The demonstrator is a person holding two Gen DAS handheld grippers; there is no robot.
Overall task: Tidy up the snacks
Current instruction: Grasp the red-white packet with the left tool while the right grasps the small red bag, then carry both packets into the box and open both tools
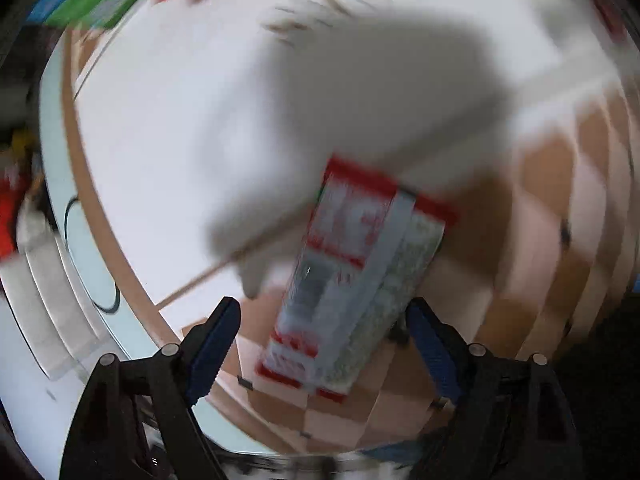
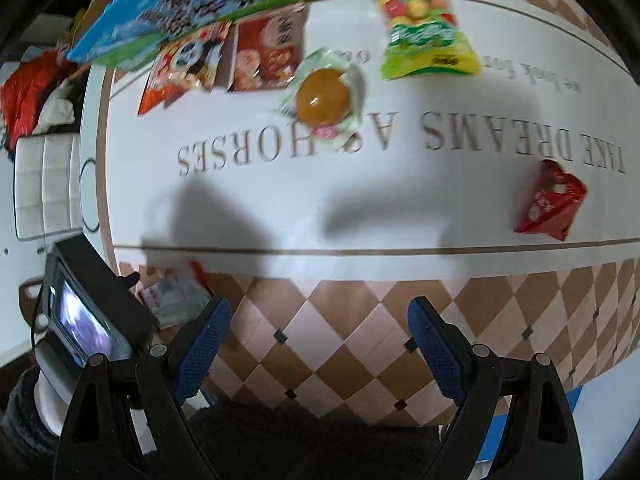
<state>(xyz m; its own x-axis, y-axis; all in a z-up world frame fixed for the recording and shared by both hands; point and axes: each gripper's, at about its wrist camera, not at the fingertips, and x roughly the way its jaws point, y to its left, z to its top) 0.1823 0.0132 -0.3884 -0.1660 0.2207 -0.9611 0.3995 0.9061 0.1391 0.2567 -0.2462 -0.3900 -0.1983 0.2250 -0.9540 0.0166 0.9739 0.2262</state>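
Note:
In the blurred left wrist view a red and white snack packet (image 1: 352,280) lies flat on the checked border of the tablecloth. My left gripper (image 1: 324,344) points down over its near end, jaws wide on either side, pads apart from it. My right gripper (image 2: 316,340) hangs open over the checked border with nothing between its fingers. Farther off on the white cloth lie an orange jelly cup (image 2: 323,98), a green candy bag (image 2: 424,36), a red triangular packet (image 2: 552,204), an orange panda packet (image 2: 184,64) and a red snack box (image 2: 268,52).
A blue and green box (image 2: 192,4) stands at the far left corner. The left gripper's body with its small screen (image 2: 88,312) sits left of my right gripper, over the red and white packet (image 2: 176,296). The lettered tablecloth (image 2: 280,208) ends at the table's near edge.

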